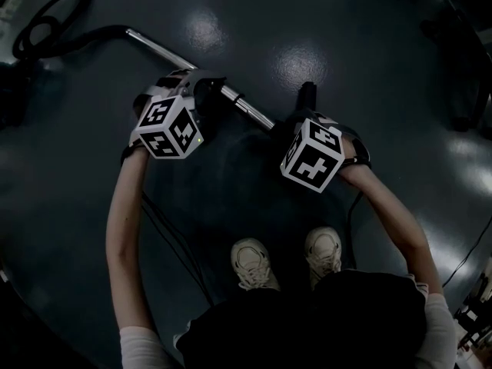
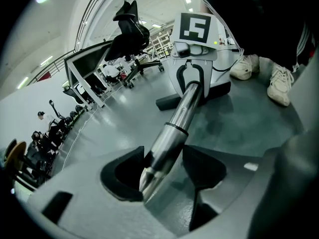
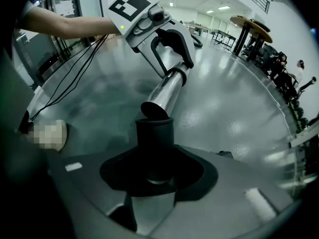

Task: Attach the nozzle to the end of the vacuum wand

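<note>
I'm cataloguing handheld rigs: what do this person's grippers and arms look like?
The left gripper and right gripper have grey bodies with black jaw pads. Each carries a white cube with black square markers and a small green light. Black cables trail from them. Light sleeves end above the elbows.

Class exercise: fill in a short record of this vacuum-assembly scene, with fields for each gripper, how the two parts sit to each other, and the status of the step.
Left gripper: jaws shut on the metal wand
Right gripper: jaws shut on the black nozzle
Alignment: the wand's open end sits right at the nozzle's mouth, roughly in line
Status: not visibly pushed in; nozzle looks not yet attached
Hose: looped on the floor beyond the wand's far end
</note>
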Motion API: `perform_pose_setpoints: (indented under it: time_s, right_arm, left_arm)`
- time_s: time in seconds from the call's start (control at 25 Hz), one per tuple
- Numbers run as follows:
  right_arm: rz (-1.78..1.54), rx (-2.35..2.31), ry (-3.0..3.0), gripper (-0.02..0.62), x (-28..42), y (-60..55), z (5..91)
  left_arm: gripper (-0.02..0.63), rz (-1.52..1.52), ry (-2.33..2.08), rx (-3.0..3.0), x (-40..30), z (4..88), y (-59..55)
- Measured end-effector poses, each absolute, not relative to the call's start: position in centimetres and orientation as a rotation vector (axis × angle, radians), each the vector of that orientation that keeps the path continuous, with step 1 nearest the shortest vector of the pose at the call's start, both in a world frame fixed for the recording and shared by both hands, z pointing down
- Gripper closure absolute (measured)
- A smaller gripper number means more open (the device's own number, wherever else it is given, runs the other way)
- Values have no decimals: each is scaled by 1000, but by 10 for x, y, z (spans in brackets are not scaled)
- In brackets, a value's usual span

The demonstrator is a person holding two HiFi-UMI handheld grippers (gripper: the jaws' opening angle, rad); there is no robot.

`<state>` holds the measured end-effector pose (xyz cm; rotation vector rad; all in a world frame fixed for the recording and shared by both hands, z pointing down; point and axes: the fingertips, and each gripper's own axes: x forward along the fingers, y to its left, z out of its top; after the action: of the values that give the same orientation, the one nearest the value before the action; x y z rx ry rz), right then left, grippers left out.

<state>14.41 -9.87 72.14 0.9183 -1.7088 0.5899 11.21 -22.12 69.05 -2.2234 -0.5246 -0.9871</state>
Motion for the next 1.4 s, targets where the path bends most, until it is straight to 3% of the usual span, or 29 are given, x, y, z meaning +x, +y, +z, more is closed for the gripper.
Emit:
perform_pose_setpoints:
  time_s: [0.48,1.12,1.4]
  right_arm:
    - [793,1051,-1714,399,149,-86,702]
    - [787,1155,-1618,400,150,-78,707]
    - [782,1403,-1659,400,148,-77,716]
  left_arm:
    - [365,-986,-428,-2155,126,693,-215]
    - [376,-1014,-390,-2054,133,711,-201]
    - [374,-1035,-365,-2088,133,711,-196]
